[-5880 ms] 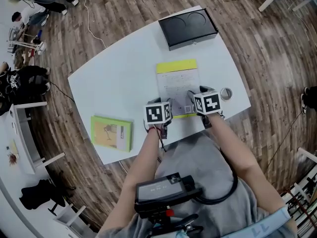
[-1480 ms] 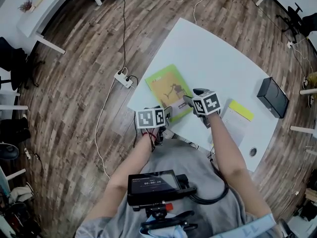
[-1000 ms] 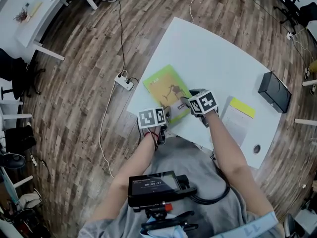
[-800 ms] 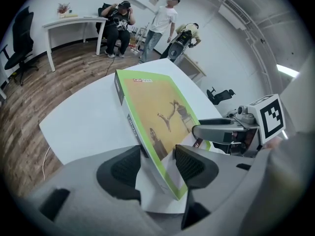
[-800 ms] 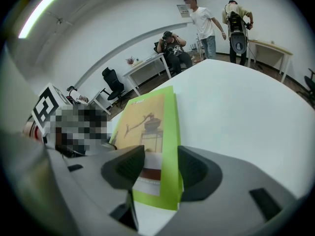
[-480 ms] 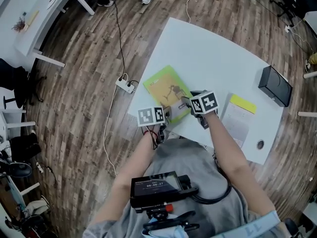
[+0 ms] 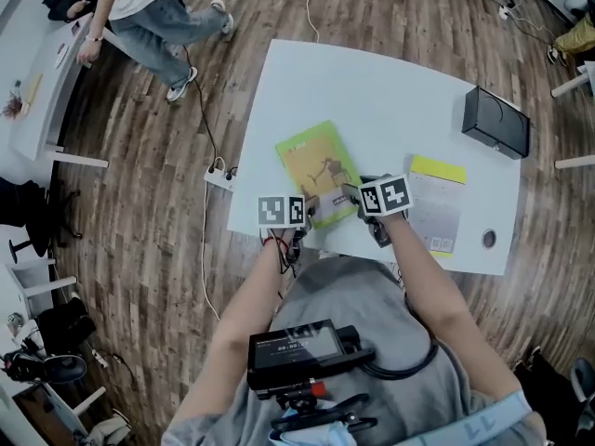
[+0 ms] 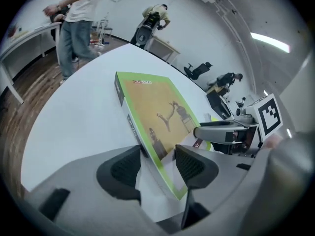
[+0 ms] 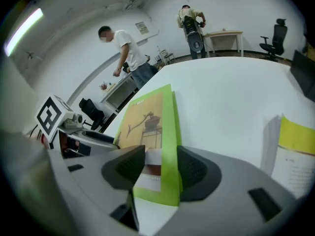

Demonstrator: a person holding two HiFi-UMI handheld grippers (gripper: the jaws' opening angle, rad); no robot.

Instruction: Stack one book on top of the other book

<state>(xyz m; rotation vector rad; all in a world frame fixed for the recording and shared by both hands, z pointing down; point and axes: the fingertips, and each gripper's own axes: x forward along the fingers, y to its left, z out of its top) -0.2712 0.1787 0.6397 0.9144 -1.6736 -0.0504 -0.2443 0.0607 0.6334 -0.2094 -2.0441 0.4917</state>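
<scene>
A green book (image 7: 314, 165) with a yellow-brown cover lies near the left front corner of the white table (image 7: 372, 91). My left gripper (image 7: 310, 214) holds its near left corner, with one pad at the spine and the other on the cover (image 8: 157, 163). My right gripper (image 7: 351, 195) holds the near right corner (image 9: 161, 166), its pads against the cover and the green edge. In the left gripper view the book (image 8: 157, 112) looks tilted; I cannot tell whether it is off the table. A white book with a yellow strip (image 7: 435, 203) lies flat to the right.
A black box (image 7: 495, 122) stands at the table's far right corner. A round cable hole (image 7: 489, 240) sits by the right front edge. On the wood floor to the left lie a power strip (image 7: 219, 175) and cables. A person (image 7: 149, 17) walks at the upper left.
Both grippers stay at the green book's near corners and have rolled a little. The head view has swung, so the table sits squarer and a walking person has come into view.
</scene>
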